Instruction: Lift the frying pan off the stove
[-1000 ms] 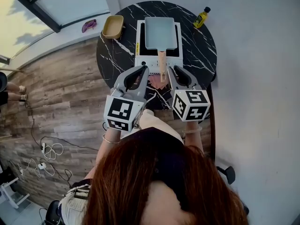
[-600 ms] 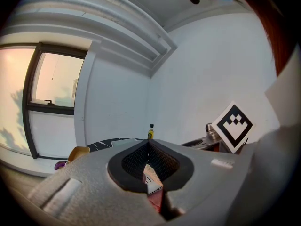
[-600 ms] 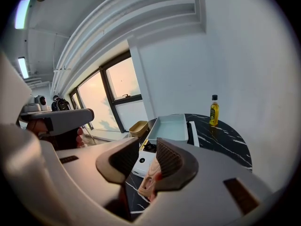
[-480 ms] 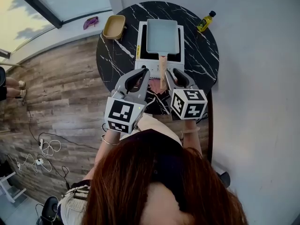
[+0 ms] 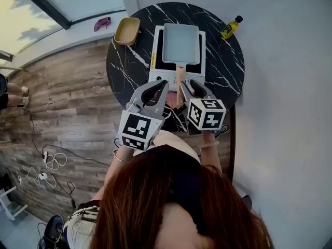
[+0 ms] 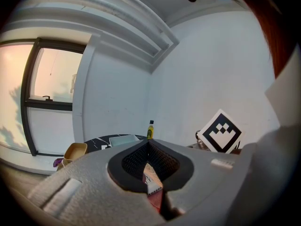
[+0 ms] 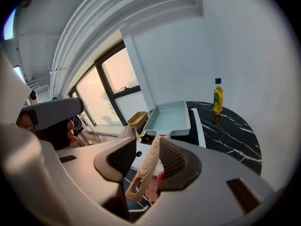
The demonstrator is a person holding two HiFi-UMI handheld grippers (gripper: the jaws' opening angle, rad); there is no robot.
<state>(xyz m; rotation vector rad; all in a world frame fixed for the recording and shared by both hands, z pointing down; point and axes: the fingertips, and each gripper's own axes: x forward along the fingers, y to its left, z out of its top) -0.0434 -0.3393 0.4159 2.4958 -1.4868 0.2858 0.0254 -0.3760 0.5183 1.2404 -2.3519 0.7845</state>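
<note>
A pale blue rectangular frying pan (image 5: 180, 43) sits on the white stove (image 5: 155, 61), with its wooden handle (image 5: 180, 77) pointing toward me. My right gripper (image 5: 187, 84) has just been opening. In the right gripper view its jaws stand on either side of the handle (image 7: 151, 158), which lies close to the right pad with a gap to the left one. The pan (image 7: 169, 118) lies beyond. My left gripper (image 5: 165, 83) hovers just left of the handle, its tips (image 6: 148, 144) meeting with nothing held.
The stove stands on a round black marble table (image 5: 127, 61). A tan dish (image 5: 126, 30) sits at the back left and a yellow oil bottle (image 5: 231, 27) at the back right. A white wall lies to the right and wooden floor to the left.
Both grippers have moved forward and down toward the stove's front. The right gripper's jaws have spread and now straddle the end of the pan handle.
</note>
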